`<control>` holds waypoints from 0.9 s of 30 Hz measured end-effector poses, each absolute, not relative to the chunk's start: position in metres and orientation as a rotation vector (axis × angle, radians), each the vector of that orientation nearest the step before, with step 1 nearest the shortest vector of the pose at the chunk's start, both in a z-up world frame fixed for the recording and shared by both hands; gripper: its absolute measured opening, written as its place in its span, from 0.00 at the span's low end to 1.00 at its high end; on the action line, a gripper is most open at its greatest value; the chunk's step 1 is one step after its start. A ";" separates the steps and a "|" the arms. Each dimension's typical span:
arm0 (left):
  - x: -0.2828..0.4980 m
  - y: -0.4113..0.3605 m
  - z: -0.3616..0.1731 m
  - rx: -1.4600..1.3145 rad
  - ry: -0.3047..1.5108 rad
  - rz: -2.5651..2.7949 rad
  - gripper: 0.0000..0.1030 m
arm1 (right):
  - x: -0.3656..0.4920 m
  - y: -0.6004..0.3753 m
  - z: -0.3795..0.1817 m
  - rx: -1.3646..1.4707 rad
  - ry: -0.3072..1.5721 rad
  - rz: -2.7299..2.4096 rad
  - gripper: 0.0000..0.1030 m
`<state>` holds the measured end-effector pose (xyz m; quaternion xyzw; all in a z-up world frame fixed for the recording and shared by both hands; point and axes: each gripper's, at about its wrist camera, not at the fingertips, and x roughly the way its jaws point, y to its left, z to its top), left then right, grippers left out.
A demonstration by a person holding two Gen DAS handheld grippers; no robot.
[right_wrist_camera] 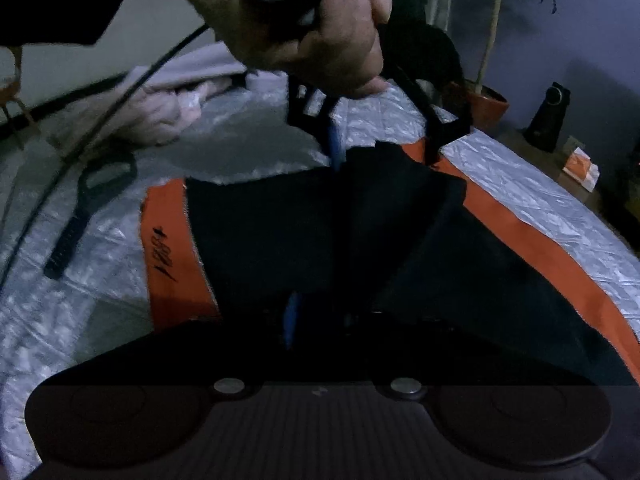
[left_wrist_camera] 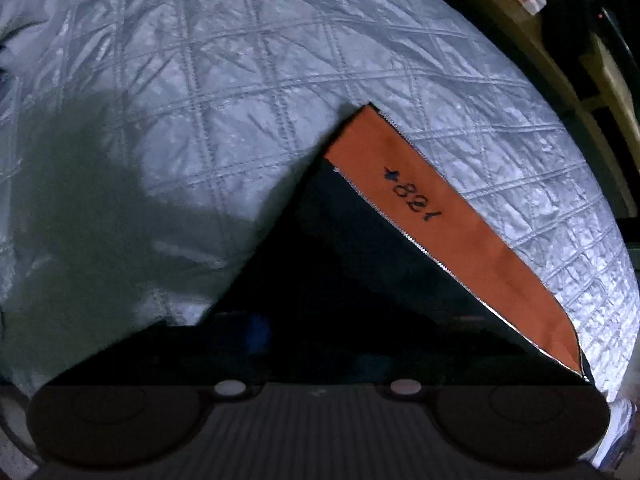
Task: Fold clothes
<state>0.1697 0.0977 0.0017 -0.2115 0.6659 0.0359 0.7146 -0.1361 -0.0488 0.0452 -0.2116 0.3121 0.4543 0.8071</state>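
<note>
Showing a fold in hand on a dark garment (right_wrist_camera: 280,232) with an orange band (left_wrist_camera: 440,216) bearing handwritten digits; the garment lies spread on a silver quilted cover (left_wrist_camera: 240,80). Nearest the right wrist camera, the right tongs (right_wrist_camera: 328,320) stand part open with the garment's near edge draped across them; one blue pad (right_wrist_camera: 294,320) shows bare and no pinch on the cloth is visible. At the garment's far edge, the left tongs (right_wrist_camera: 384,148), held in the person's left hand (right_wrist_camera: 312,20), come down with a finger on either side of a raised ridge of cloth; whether the pads press on that ridge cannot be told, and the left wrist view shows only dark cloth close under the lens. A black looped tool (right_wrist_camera: 92,200) lies on the cover just beside the garment, a heap of pale pink clothes (right_wrist_camera: 160,108) lies farther off, and a potted plant (right_wrist_camera: 488,100) stands beyond. Likely failures: a shallow bite on the ridge would let the cloth slip out as it is raised; cloth draped over the near tongs could snag and drag the fold askew; the slick cover may let the whole garment slide.
</note>
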 end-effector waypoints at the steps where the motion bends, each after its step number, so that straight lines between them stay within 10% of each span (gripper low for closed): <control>1: 0.167 0.102 0.001 -0.470 1.467 0.071 0.10 | -0.136 -0.050 0.048 -0.436 0.662 0.974 0.62; 2: 0.165 0.105 0.001 -0.471 1.460 0.063 0.06 | -0.136 -0.052 0.050 -0.420 0.653 0.975 0.76; 17: 0.107 0.047 0.093 -0.008 0.933 -0.207 0.02 | -0.077 -0.160 0.069 0.235 0.765 0.797 0.77; 27: 0.007 0.010 0.131 0.301 0.401 -0.509 0.02 | -0.022 -0.269 0.105 0.034 0.711 0.709 0.83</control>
